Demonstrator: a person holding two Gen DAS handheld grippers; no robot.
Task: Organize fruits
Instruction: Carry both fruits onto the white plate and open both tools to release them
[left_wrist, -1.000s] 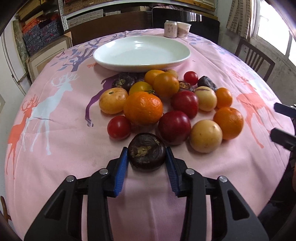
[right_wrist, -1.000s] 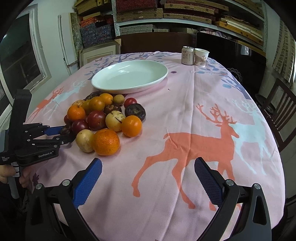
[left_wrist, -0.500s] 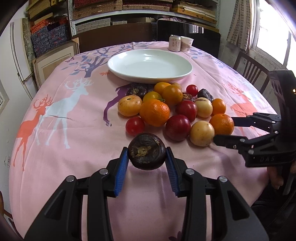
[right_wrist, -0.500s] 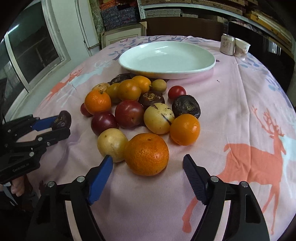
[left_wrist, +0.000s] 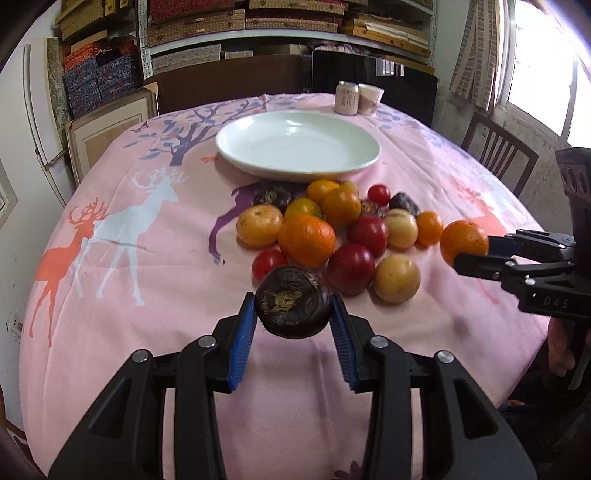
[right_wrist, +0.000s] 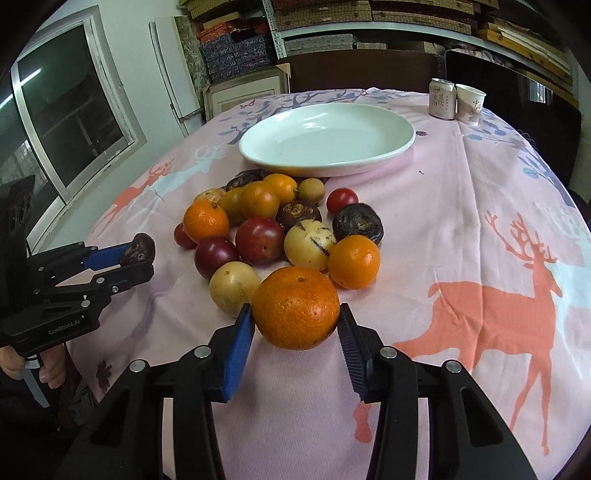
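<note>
My left gripper is shut on a dark purple wrinkled fruit, held above the pink tablecloth near the front edge. The same gripper shows at the left of the right wrist view. My right gripper is shut on a large orange, lifted just in front of the fruit pile. In the left wrist view that orange sits in the right gripper at the pile's right side. A white plate lies behind the pile with nothing in it.
A drink can and a paper cup stand at the table's far edge. A wooden chair is at the right. Shelves and boxes line the back wall. A hand grips the left tool's handle.
The right gripper moved in and shut on the large orange, lifting it from the pile's near right. The left gripper rose a little, still holding the dark fruit.
</note>
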